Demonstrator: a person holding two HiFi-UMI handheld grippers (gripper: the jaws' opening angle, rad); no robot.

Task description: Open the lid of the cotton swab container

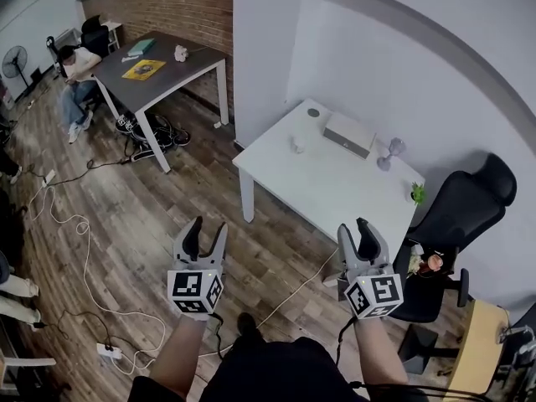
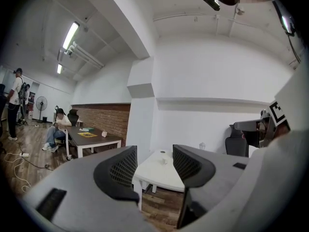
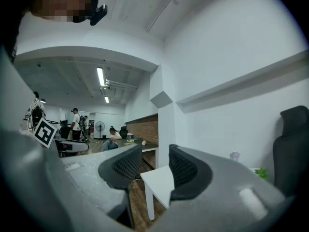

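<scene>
Left grey two-jaw gripper [image 1: 209, 226] and right grey two-jaw gripper [image 1: 353, 227] hang agape, empty, well apart from white rectangular table [image 1: 335, 193] whose small pale tub [image 1: 299, 143], probably the cotton swab container, wants one gripper bracing, one lifting.

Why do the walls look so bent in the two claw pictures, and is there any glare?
Left gripper view: the wide-angle lens bows the walls and blackens the corners; the strip light glares; the left claw looms large. Right gripper view: same bowing round the right claw. Head view: milder curving, even light, no hard glare on the white table.
</scene>
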